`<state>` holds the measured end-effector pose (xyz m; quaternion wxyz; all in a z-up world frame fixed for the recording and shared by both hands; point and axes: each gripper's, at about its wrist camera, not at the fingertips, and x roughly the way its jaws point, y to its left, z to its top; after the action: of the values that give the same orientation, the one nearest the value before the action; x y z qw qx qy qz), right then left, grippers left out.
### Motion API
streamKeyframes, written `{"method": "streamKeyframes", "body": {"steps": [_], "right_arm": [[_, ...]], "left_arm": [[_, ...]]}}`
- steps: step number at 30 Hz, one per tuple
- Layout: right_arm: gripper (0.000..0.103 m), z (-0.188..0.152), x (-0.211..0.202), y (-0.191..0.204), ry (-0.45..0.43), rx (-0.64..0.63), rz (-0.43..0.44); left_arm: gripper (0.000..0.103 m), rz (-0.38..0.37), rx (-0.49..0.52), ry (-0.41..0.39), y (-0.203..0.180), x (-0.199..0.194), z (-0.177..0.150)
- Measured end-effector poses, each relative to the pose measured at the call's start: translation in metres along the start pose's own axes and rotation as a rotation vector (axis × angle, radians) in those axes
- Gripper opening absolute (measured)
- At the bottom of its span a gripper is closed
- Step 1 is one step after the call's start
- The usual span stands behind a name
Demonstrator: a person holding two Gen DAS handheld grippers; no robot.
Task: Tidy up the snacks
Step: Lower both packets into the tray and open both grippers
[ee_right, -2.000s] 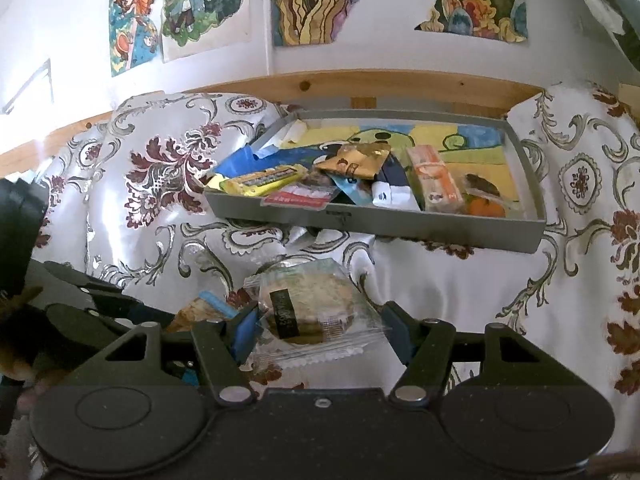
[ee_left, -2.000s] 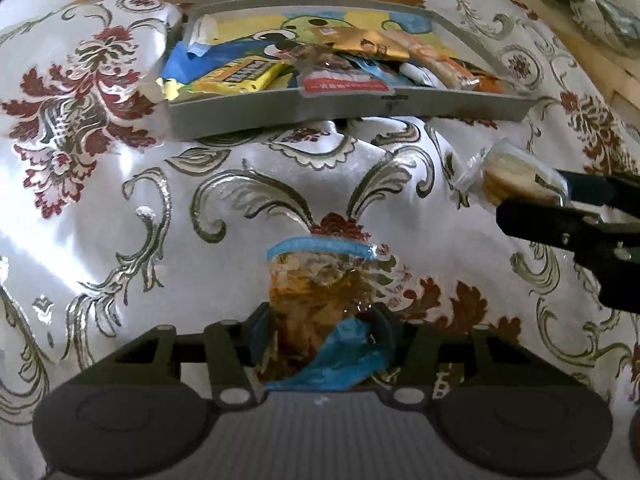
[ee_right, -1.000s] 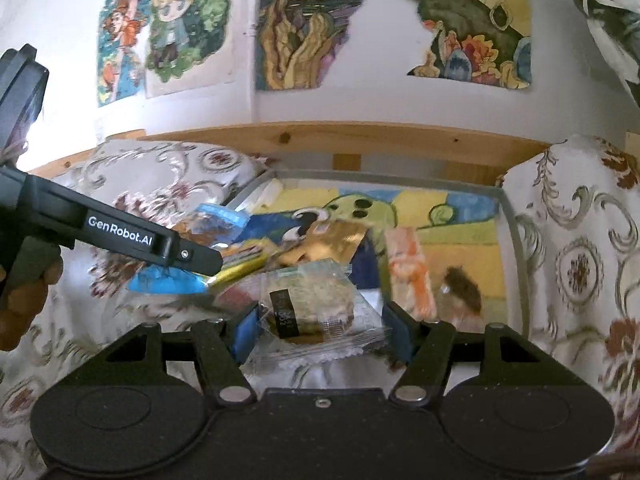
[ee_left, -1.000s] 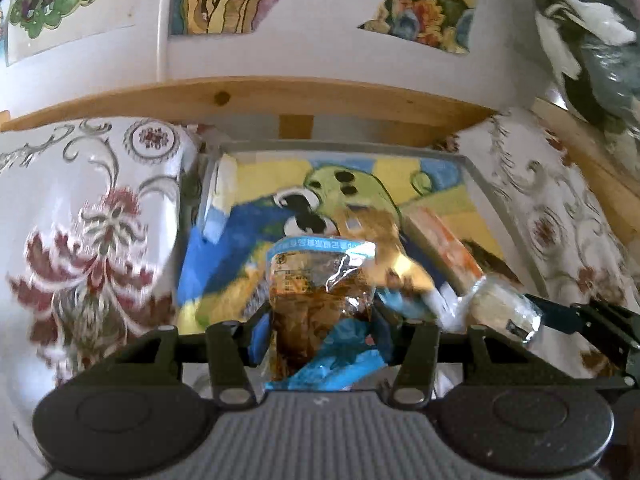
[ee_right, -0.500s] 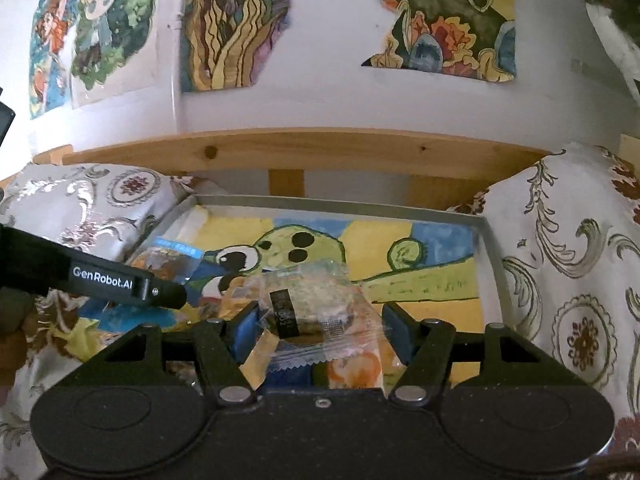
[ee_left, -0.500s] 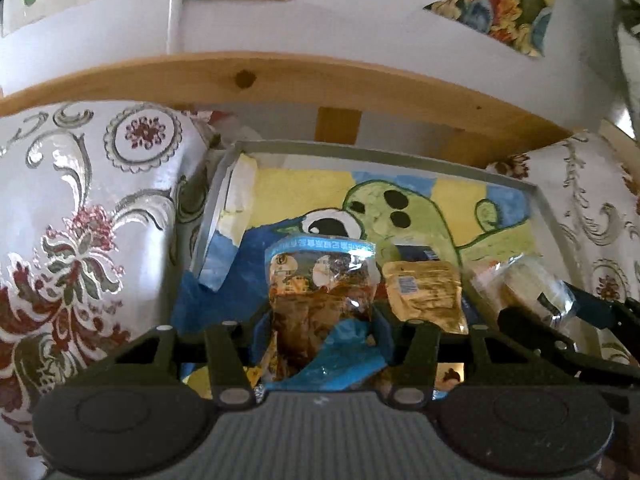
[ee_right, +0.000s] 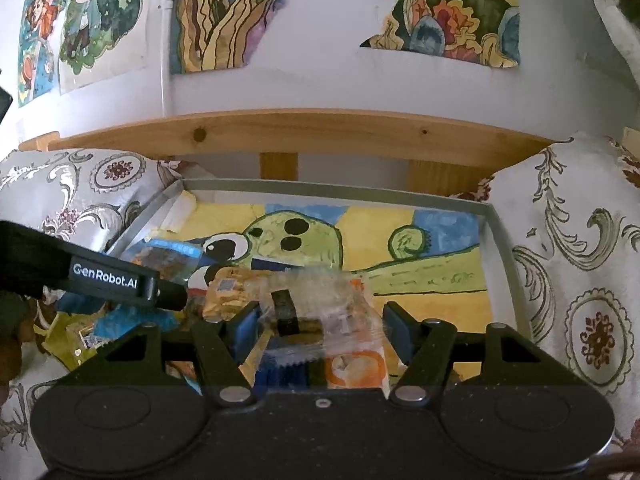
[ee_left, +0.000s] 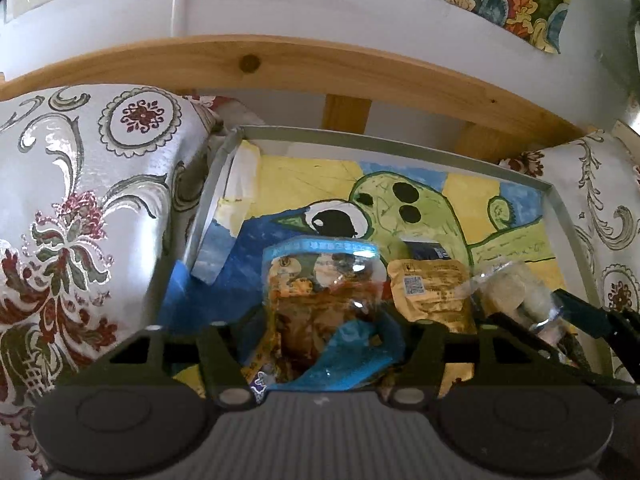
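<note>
A clear snack bag (ee_left: 316,280) with a blue top strip and brown contents stands between the pads of my left gripper (ee_left: 330,318). Its jaws are opening and gaps show on both sides of the bag. It hangs over the grey tray (ee_left: 360,134), above the blue part of the painted liner. A wrapped round cookie (ee_right: 316,292), blurred and tipping forward, sits between the blue pads of my right gripper (ee_right: 320,326). These jaws are opening too and no longer press it. The cookie (ee_left: 508,288) also shows in the left wrist view.
A gold packet (ee_left: 428,292), an orange packet (ee_right: 352,368) and yellow wrappers lie in the tray's near half. The painted far half (ee_right: 400,240) is bare. Floral cloth (ee_left: 80,200) flanks the tray. A wooden rail (ee_left: 280,64) and a wall run behind it.
Both grippers carried their packets from the cloth to above the tray. The left jaws have spread away from the bag. The cookie has slumped and blurred between the right pads.
</note>
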<state>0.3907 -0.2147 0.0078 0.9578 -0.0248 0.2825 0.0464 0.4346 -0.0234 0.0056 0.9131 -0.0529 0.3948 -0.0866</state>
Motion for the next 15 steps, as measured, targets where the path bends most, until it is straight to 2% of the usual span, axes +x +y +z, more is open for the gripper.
{"method": "streamKeyframes", "body": {"steps": [2,4,5,11,15], "right_arm": [[0.071,-0.001,0.000,0.001,-0.004,-0.006,-0.004],[0.081,-0.001,-0.003,0.001,-0.012,-0.005,0.000],[0.083,-0.001,-0.005,0.001,-0.018,-0.005,-0.001],[0.093,-0.002,-0.029,0.001,-0.072,-0.003,0.004],[0.098,-0.004,-0.054,-0.003,-0.106,0.015,0.008]], "left_arm": [[0.076,-0.003,-0.014,-0.004,0.001,-0.002,-0.001],[0.081,-0.004,-0.026,-0.001,0.002,-0.003,-0.001],[0.086,0.001,-0.034,-0.005,0.003,-0.005,-0.002],[0.099,0.010,-0.057,-0.077,0.004,-0.029,-0.011],[0.102,0.012,-0.080,-0.140,0.004,-0.052,-0.025]]}}
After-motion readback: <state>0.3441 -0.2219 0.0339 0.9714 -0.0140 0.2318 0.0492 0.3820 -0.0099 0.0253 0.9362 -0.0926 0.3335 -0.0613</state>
